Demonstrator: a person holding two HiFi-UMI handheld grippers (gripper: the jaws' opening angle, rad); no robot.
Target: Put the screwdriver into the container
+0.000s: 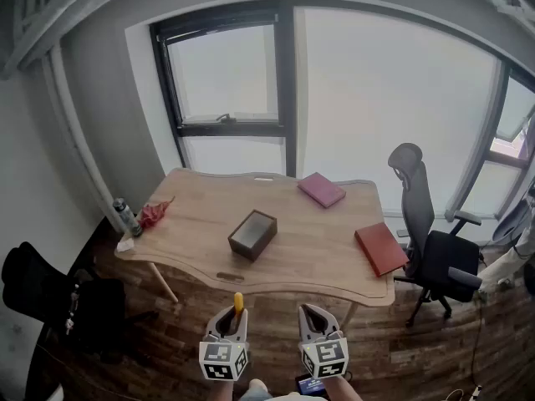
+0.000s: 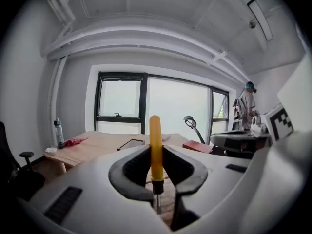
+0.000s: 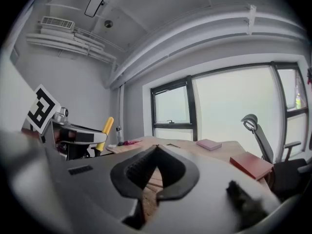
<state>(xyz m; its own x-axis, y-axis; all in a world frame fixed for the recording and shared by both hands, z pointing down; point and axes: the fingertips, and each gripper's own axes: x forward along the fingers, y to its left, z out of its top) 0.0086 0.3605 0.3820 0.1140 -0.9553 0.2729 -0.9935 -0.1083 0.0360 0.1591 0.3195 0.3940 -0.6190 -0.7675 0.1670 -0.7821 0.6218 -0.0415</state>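
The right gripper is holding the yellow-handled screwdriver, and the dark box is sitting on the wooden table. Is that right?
Not quite. The left gripper holds the yellow-handled screwdriver, jaws shut on its handle, as the left gripper view shows; the right gripper is shut on nothing. The dark box does sit on the wooden table.

Head view: the wooden table [image 1: 192, 215] is seen from high above and well back, toward the window [image 1: 226, 73]. Views from the left gripper [image 1: 231, 312] and right gripper [image 1: 311, 312]: the room is seen low and level along the jaws, toward the same window. The wooden table, office chair [image 1: 435, 257] and red book [image 1: 381, 248] are shared by all three views.
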